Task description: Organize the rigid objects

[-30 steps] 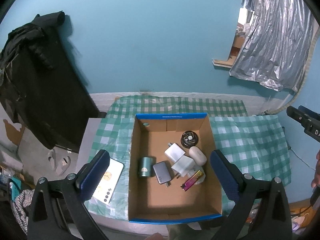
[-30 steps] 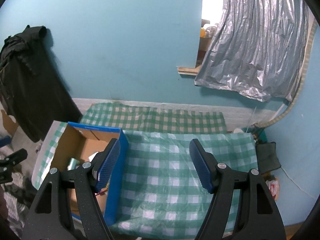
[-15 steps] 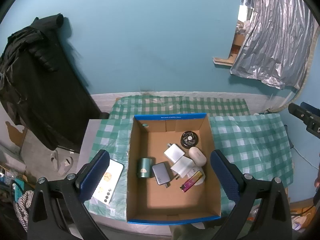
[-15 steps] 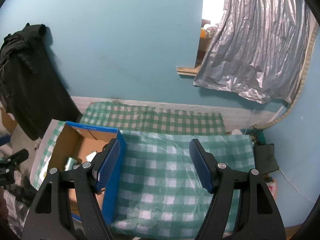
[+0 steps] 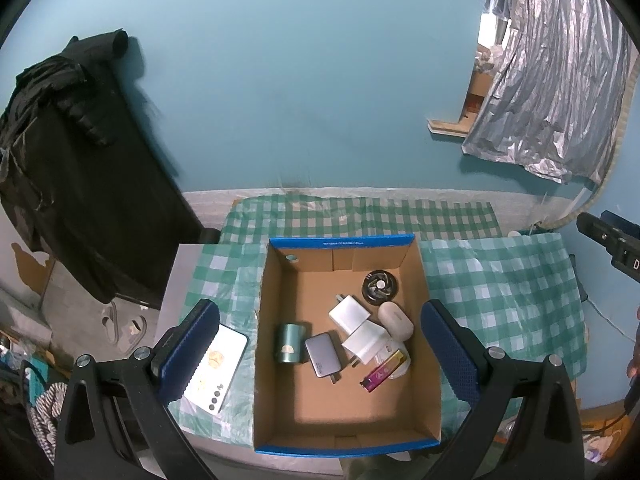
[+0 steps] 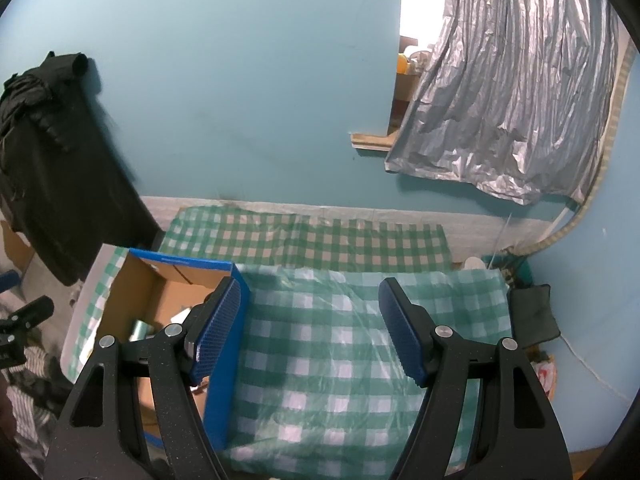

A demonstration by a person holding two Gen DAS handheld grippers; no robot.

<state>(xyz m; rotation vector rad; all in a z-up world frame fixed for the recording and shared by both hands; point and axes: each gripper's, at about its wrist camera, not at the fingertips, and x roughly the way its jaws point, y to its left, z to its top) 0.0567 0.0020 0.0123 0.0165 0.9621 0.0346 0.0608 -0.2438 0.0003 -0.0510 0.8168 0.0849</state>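
Cardboard box (image 5: 280, 400) set on checked cloth (image 5: 500, 280), chargers (image 5: 362, 330), lighter (image 5: 383, 372), green tin (image 5: 288, 343) inside; phone (image 5: 214, 368) beside box. Left gripper (image 5: 320, 354) spread wide, empty; right gripper (image 6: 310, 330) likewise.

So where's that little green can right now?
In the left wrist view the green can lies on its side inside the cardboard box, toward the box's left wall, right beside the grey power bank.
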